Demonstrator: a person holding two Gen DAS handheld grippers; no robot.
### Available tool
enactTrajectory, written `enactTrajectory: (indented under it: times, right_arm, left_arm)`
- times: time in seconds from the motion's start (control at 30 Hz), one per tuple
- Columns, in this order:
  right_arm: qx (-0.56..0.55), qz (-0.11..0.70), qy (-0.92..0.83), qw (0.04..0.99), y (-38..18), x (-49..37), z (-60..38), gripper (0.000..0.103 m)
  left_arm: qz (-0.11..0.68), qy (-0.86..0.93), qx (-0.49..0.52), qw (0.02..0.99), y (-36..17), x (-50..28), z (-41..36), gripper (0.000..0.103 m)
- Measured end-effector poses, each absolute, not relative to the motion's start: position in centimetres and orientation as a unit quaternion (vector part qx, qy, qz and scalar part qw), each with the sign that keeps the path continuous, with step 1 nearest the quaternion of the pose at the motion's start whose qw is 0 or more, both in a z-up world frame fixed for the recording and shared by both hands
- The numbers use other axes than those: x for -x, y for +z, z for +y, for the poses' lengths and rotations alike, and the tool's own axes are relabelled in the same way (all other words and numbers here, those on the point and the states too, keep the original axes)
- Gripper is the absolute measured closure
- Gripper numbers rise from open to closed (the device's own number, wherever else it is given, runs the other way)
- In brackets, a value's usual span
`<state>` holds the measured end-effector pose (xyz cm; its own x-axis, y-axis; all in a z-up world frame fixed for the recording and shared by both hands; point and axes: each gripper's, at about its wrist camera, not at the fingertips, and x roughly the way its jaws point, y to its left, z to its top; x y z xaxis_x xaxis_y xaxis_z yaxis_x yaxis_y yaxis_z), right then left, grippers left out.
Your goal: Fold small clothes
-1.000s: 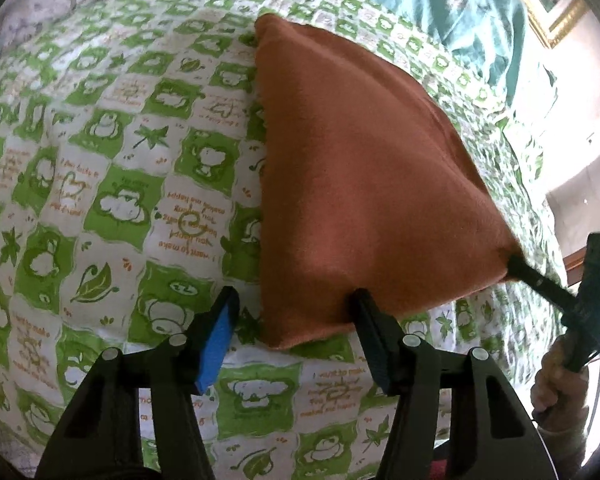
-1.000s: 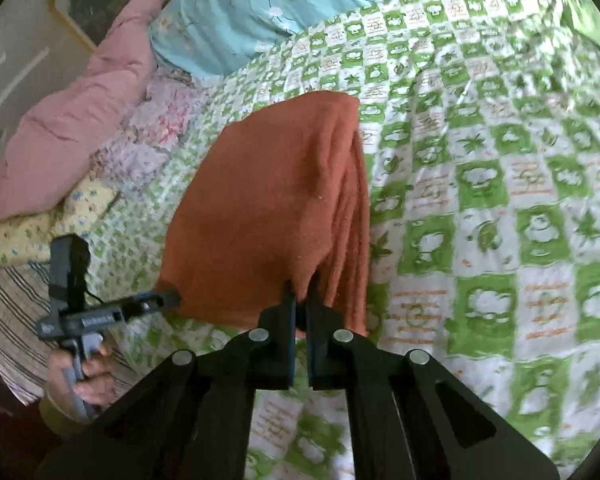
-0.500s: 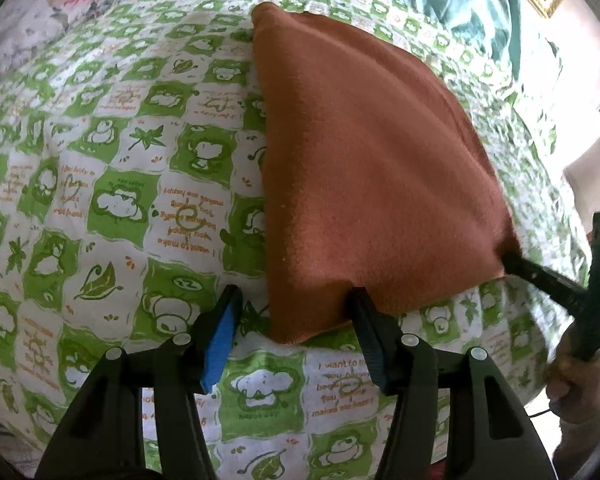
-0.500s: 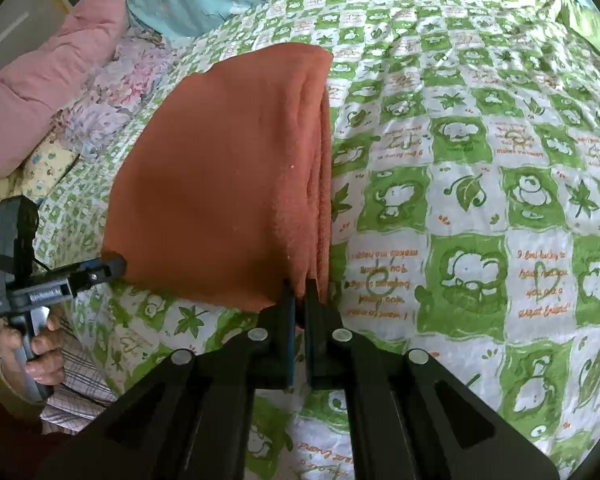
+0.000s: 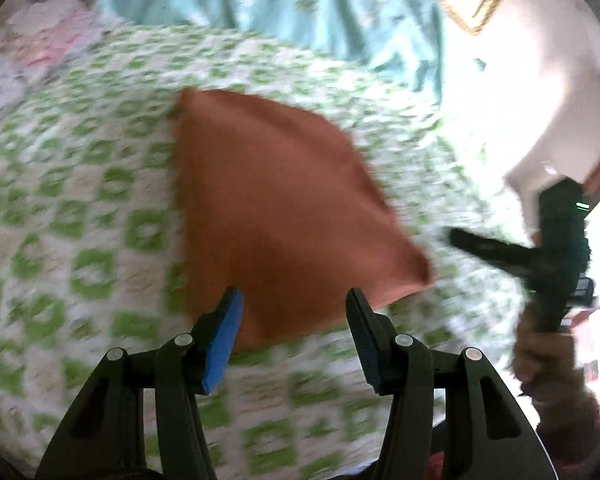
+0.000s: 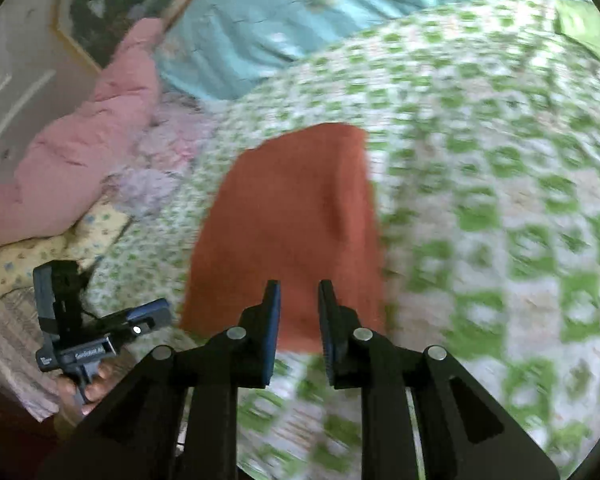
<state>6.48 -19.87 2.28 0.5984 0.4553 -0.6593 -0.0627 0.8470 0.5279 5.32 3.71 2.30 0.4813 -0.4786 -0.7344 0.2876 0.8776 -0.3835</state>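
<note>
An orange folded cloth [image 5: 284, 208] [image 6: 292, 220] lies flat on the green-and-white bedspread [image 5: 80, 240]. My left gripper [image 5: 294, 320] hovers over the cloth's near edge, jaws apart and closing a little, pressing on nothing. In the right wrist view the left gripper [image 6: 156, 314] shows at the lower left, off the cloth's corner. My right gripper [image 6: 299, 300] stands over the cloth's near end with its jaws opening and the cloth free of the pads. The left wrist view shows the right gripper [image 5: 460, 238] just clear of the cloth's right corner. Both views are motion-blurred.
A teal sheet [image 6: 260, 32] covers the far end of the bed. A pink quilt [image 6: 80, 152], floral bedding and a yellow patterned cloth [image 6: 32, 256] pile up at the left. A gold-framed picture [image 5: 472, 4] hangs on the wall. A hand [image 5: 548, 364] holds the right gripper.
The right gripper was shut on the cloth's near corner; its jaws now stand apart and the cloth is free. Both grippers have risen and drawn back from the cloth.
</note>
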Motion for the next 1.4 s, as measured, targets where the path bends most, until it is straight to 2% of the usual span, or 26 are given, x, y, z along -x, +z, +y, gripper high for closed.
enactTrajectory:
  times: [0.13,0.2,0.23,0.33,0.6,0.7,0.77,0.83,1.17,1.33,1.4]
  right_arm:
    - [-0.198,0.453,0.148,0.856,-0.2,-9.2,-17.0,0.083]
    - [-0.173,0.477,0.112,0.854,-2.3,-9.6,-17.0,0.084]
    - [-0.165,0.485,0.104,0.853,-3.3,-9.6,-17.2,0.088]
    - [-0.174,0.485,0.101,0.851,-4.3,-8.8,-17.8,0.092]
    - [-0.202,0.484,0.092,0.846,-4.1,-7.7,-19.4,0.092]
    - [-0.214,0.476,0.093,0.848,-2.9,-6.4,-19.3,0.087]
    - [-0.209,0.463,0.091,0.857,-1.6,-5.5,-19.2,0.079]
    - [-0.202,0.450,0.092,0.865,-0.5,-4.9,-19.0,0.066]
    - [-0.165,0.428,0.096,0.883,1.4,-3.0,-16.7,0.057]
    - [-0.155,0.425,0.094,0.887,0.8,-1.7,-15.6,0.041]
    - [-0.150,0.426,0.094,0.887,0.5,-1.2,-15.1,0.039]
  left_arm:
    - [0.481,-0.227,0.089,0.842,-0.3,-6.6,2.0,0.050]
    - [0.521,-0.211,0.074,0.824,-3.1,-7.3,1.7,0.058]
    - [0.515,-0.214,0.071,0.827,-3.5,-7.1,1.8,0.058]
    - [0.513,-0.220,0.060,0.828,-3.1,-6.6,1.9,0.057]
    - [0.520,-0.203,0.073,0.826,-2.2,-6.0,2.0,0.054]
    - [0.515,-0.186,0.068,0.834,-1.7,-5.2,2.7,0.052]
    - [0.506,-0.174,0.063,0.843,-0.9,-4.7,2.9,0.045]
    - [0.498,-0.156,0.054,0.851,-0.2,-4.2,3.2,0.040]
    - [0.480,-0.100,0.043,0.870,0.9,-2.0,5.4,0.036]
    - [0.480,-0.086,0.036,0.872,0.1,-0.8,5.8,0.034]
    - [0.479,-0.083,0.028,0.873,-0.2,-0.3,5.7,0.032]
